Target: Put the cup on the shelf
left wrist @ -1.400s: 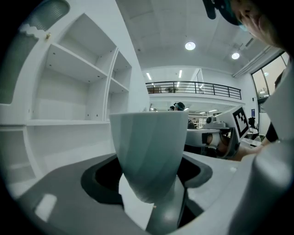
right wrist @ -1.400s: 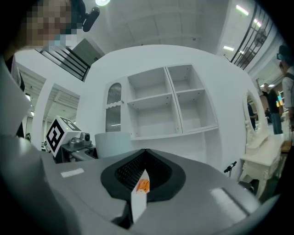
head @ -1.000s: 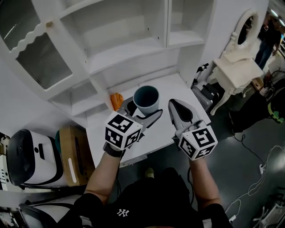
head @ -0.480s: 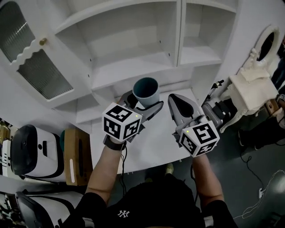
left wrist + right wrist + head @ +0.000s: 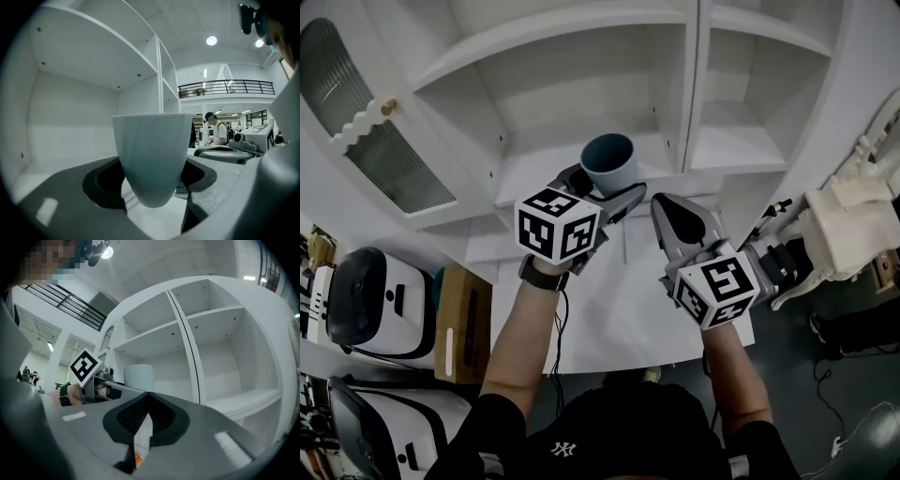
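A pale blue-grey cup (image 5: 609, 162) stands upright between the jaws of my left gripper (image 5: 602, 195), which is shut on it. The cup (image 5: 152, 154) fills the middle of the left gripper view, with the white shelf board (image 5: 56, 166) just behind and below it. In the head view the cup hangs in front of the middle shelf (image 5: 539, 169) of the white cabinet. My right gripper (image 5: 668, 217) is shut with nothing in it, to the right of the cup and slightly lower. The right gripper view shows the cup (image 5: 137, 377) at left, beside the left gripper's marker cube (image 5: 85, 365).
The white cabinet has an upright divider (image 5: 694, 89) with a narrower compartment (image 5: 750, 141) to its right and a glass-fronted door (image 5: 370, 141) open at left. A white table (image 5: 609, 309) lies below. White machines (image 5: 370, 305) and a cardboard box (image 5: 461, 319) stand at left.
Both grippers have risen and moved forward toward the cabinet; the cup in the left gripper now sits level with the middle shelf. The right gripper stays shut beside it.
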Motion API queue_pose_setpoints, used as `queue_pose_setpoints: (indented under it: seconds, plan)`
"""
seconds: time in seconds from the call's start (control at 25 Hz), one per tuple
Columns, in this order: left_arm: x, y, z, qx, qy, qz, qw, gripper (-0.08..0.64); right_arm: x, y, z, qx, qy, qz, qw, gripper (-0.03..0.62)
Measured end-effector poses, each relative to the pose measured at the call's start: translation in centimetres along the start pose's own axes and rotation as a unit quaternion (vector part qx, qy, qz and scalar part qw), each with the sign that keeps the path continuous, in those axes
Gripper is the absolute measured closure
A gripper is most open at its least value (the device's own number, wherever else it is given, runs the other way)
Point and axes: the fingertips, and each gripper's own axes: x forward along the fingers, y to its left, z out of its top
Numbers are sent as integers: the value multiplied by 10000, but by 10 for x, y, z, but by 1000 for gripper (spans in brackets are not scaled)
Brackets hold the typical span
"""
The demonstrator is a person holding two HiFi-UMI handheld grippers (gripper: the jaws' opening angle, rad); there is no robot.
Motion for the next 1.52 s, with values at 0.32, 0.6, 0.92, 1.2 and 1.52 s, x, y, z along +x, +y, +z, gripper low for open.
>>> queue_pose_setpoints:
  seconds: [0.32,0.6,0.92,1.2,1.52]
  plan:
    - [34,33,17,-24,27,306,9995,198,20,-24,3,33,-31,163,9999,581]
    - [60,50,20,-143,94,415,9990,198,29,-35,-1,123,-21,235,9996,581]
    - [81,65,10,-104,253,623,9977,198,38,-45,-7,142,31,281,9995,581]
    - [95,73,6,-111,327,696,9970,198,46,-48,-8,156,57,357,9992,581]
    - [107,77,3,-7,571,853,9947,198,49,-51,-10,170,77,416,9990,581]
